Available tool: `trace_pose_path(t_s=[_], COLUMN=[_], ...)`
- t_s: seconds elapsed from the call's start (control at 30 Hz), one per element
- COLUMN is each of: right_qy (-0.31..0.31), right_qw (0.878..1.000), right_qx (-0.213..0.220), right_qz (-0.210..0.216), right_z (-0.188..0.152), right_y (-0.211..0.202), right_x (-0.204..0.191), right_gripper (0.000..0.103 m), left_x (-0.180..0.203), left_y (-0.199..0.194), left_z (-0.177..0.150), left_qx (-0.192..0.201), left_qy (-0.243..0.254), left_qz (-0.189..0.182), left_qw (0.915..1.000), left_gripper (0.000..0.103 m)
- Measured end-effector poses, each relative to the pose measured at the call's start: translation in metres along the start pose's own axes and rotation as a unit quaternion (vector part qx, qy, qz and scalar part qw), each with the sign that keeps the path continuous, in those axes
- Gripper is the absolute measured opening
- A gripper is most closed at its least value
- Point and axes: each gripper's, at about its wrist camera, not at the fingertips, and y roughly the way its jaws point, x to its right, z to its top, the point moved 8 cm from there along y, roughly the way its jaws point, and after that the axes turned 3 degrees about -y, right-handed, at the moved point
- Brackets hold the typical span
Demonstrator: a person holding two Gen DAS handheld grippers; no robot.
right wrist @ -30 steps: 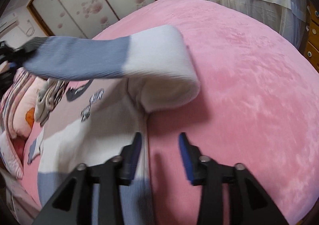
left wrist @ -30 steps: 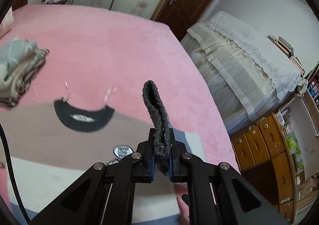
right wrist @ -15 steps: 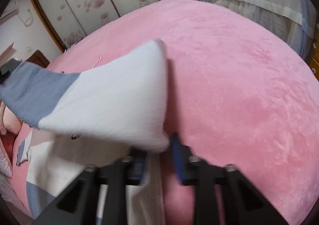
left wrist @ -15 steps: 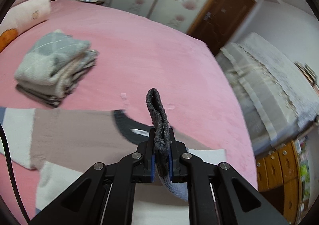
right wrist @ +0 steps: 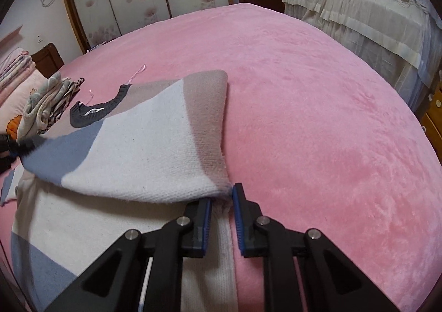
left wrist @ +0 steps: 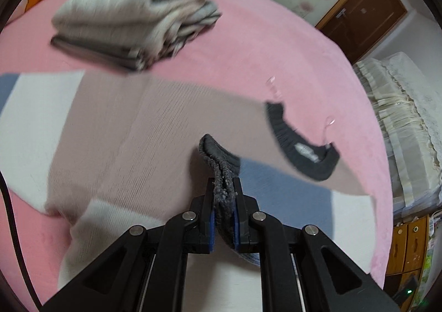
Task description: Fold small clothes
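Colour-blocked knit sweater [right wrist: 138, 163], sleeve folded across

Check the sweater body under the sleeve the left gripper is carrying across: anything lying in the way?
Nothing visible. The left gripper is shut on the dark cuff, above bare beige knit of the sweater. The folded pile lies beyond the sweater on the pink bedspread.

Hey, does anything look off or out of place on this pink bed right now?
Nothing looks damaged or spilled. The sweater is only mid-fold, its sleeve cuff pinched in the left gripper. The folded pile sits tidy beyond it.
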Motion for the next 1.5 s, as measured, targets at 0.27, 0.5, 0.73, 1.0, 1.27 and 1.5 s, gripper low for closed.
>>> trace_pose_path(t_s=[0.27, 0.5, 0.73, 1.0, 1.27, 1.5], right_qy=[0.003, 0.015, 0.002, 0.012, 0.009, -0.020], right_qw=[1.000, 0.999, 1.000, 1.000, 1.000, 0.999], right_qx=[-0.016, -0.027, -0.014, -0.008, -0.003, 0.013], right_qz=[-0.017, -0.011, -0.009, 0.011, 0.016, 0.040], right_z=[-0.011, -0.018, -0.014, -0.012, 0.004, 0.041], right_y=[0.003, 0.004, -0.010, -0.024, -0.025, -0.018], right_x=[0.006, 0.012, 0.011, 0.014, 0.008, -0.031], right_gripper=[0.001, 0.001, 0.001, 0.001, 0.001, 0.001], left_x=[-0.017, -0.014, 0.001, -0.003, -0.018, -0.027], left_y=[0.015, 0.012, -0.010, -0.015, 0.005, -0.019], left_z=[-0.011, -0.006, 0.006, 0.016, 0.005, 0.013], left_qx=[-0.006, -0.011, 0.029, 0.049, 0.024, 0.045], left_qy=[-0.001, 0.015, 0.046, 0.048, 0.039, 0.025], left_qz=[-0.025, -0.045, -0.051, -0.035, -0.012, 0.002], left_qw=[0.9997, 0.9988, 0.9972, 0.9970, 0.9989, 0.9987], left_gripper=[0.009, 0.010, 0.008, 0.008, 0.012, 0.024])
